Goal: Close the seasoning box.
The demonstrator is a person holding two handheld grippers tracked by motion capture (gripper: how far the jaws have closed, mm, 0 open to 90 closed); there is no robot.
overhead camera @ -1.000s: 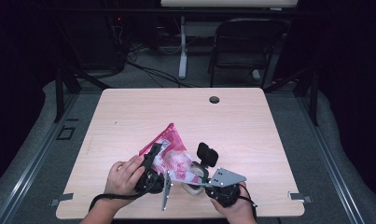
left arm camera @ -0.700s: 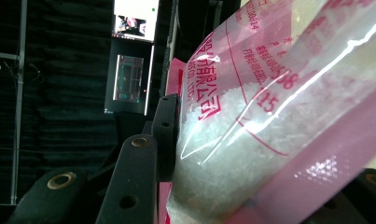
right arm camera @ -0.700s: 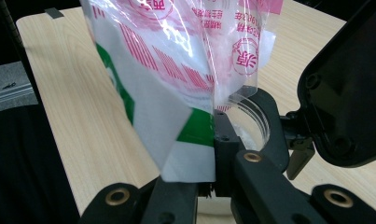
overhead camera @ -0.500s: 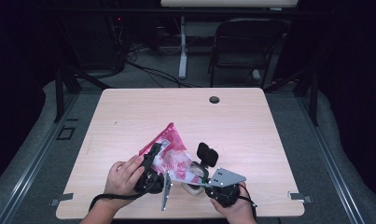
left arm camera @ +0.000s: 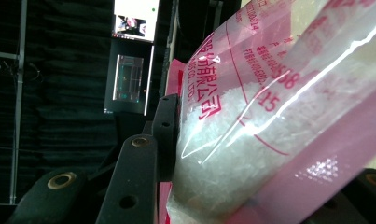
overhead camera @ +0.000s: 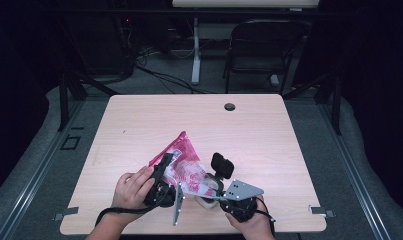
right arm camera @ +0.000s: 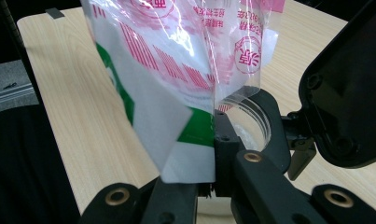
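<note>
A pink-printed clear bag [overhead camera: 185,165] of white granules hangs tilted over the table's front middle. My left gripper [overhead camera: 170,169] is shut on the bag's left side; in the left gripper view one black jaw presses the bag [left arm camera: 251,116] where the granules bulge. Just to the right, my right gripper [overhead camera: 215,184] is shut on a clear round cup [overhead camera: 206,201]. Seen from the right gripper view, the bag's [right arm camera: 176,56] lower corner hangs right at the cup's rim [right arm camera: 256,116], between the jaws of the right gripper [right arm camera: 266,127]. A hand holds each gripper.
The wooden table [overhead camera: 269,130] has a small dark cable hole [overhead camera: 230,106] near its far edge. A black chair [overhead camera: 261,50] and cables stand behind the table. The table's front edge lies just under both hands.
</note>
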